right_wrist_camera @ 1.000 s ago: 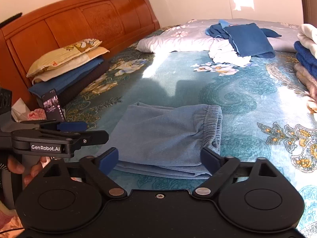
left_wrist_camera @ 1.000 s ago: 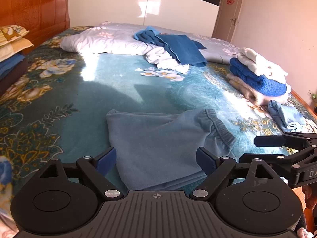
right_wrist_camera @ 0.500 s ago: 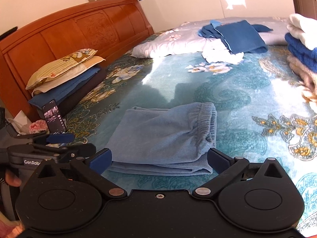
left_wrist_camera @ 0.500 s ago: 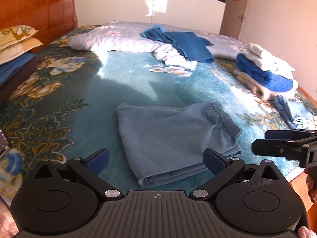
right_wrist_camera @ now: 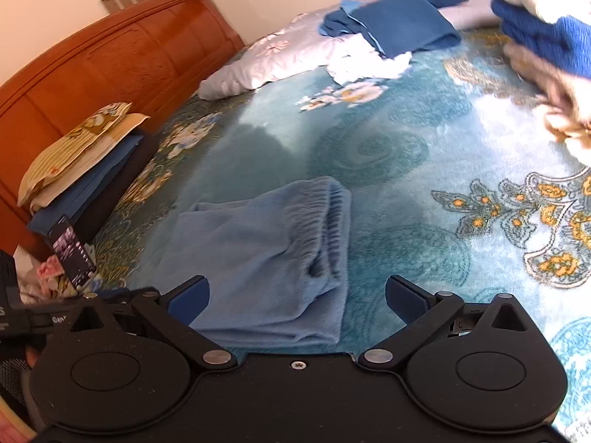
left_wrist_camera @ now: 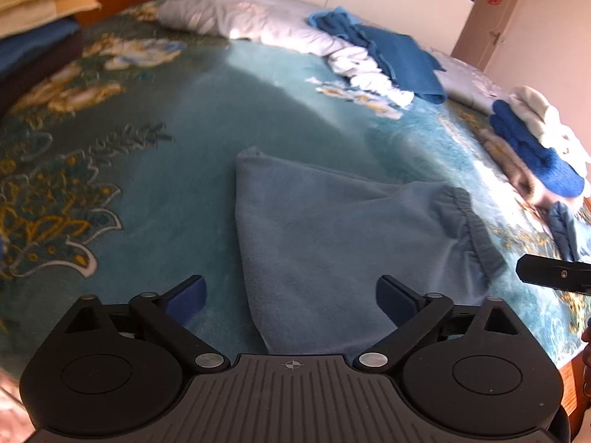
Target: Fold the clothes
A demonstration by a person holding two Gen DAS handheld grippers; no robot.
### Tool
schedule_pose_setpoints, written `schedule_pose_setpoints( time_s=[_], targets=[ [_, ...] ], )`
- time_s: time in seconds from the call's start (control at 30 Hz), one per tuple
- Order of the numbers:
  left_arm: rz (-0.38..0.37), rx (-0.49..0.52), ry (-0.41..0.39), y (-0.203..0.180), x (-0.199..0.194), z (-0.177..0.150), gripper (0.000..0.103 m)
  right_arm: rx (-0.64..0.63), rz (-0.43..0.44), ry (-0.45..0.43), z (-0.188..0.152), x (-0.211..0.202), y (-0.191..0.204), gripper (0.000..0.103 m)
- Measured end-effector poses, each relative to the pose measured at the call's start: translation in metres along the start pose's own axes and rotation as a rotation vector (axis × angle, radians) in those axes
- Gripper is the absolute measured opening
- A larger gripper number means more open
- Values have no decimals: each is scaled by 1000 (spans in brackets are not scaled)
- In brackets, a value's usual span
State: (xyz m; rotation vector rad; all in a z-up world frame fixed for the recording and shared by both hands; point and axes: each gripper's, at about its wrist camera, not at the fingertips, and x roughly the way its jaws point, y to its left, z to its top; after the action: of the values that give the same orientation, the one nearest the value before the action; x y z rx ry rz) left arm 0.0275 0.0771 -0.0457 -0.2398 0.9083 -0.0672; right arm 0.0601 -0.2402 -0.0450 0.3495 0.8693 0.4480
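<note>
1. The light blue fleece trousers [left_wrist_camera: 343,243] lie folded flat on the teal floral bedspread [left_wrist_camera: 155,192], filling the lower centre of the left wrist frame; in the right wrist frame they sit lower centre-left [right_wrist_camera: 266,254]; the gathered elastic waistband [right_wrist_camera: 330,229] points toward the right side of both frames.

2. The left gripper [left_wrist_camera: 291,297] hovers just short of the near edge of the trousers, jaws spread wide with nothing between them; the right gripper [right_wrist_camera: 297,297] does likewise, jaws released, the waistband end lying just ahead of it and slightly left of its centre line.

3. The relation that matters: the trousers' long axis runs left to right across both views, so the closed folded end lies nearer the left gripper and the waistband end nearer the right; each gripper faces one end of the near edge.

4. Whether another fold is wanted or the bundle is ready for the stacked clothes [left_wrist_camera: 535,155] at right, I cannot settle from this alone.

5. Unfolded dark blue and white garments [left_wrist_camera: 384,59] lie heaped at the upper centre, well apart.
</note>
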Motion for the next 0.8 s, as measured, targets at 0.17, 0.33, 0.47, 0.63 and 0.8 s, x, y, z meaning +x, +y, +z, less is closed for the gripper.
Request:
schedule_pose_setpoints(
  time_s=[0.17,0.33,0.47,0.63,0.8],
  targets=[
    [-15,-38,18,13,17,7,86,34,15,24,9,21,-12,83],
    [-43,-48,19,23,27,12,75,87,35,44,14,40,-27,70],
    [-93,-55,18,32,32,16,53,122,68,74,17,53,-38,54],
    [-187,-62,39,43,40,20,40,158,140,91,19,62,-48,40],
    [-233,-89,51,50,46,22,37,222,208,109,20,73,-59,35]
  ],
)
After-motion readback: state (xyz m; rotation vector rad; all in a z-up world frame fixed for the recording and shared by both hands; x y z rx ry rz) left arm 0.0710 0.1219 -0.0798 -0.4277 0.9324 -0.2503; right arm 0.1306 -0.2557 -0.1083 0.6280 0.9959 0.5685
